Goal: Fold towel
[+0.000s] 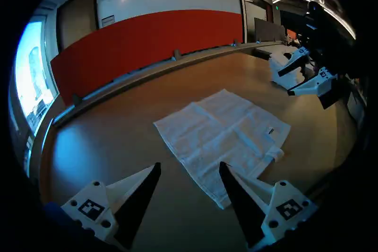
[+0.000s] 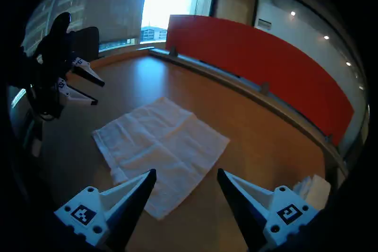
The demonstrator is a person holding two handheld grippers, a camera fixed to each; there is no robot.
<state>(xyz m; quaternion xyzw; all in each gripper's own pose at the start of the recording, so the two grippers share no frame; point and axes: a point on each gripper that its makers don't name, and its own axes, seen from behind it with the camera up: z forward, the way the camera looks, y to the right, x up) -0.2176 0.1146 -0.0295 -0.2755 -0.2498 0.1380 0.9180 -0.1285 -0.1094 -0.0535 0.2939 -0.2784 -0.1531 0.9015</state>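
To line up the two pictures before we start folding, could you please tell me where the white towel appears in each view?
Left gripper view: the towel lies flat on the table, from the centre towards the lower right.
Right gripper view: the towel lies flat, slightly left of centre, in the lower half.
Shared landmark: the red wall panel beyond the table's far edge.

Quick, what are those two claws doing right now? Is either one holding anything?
Left claw: open, holding nothing.
Right claw: open, holding nothing.
The towel lies on the table, gripped by neither.
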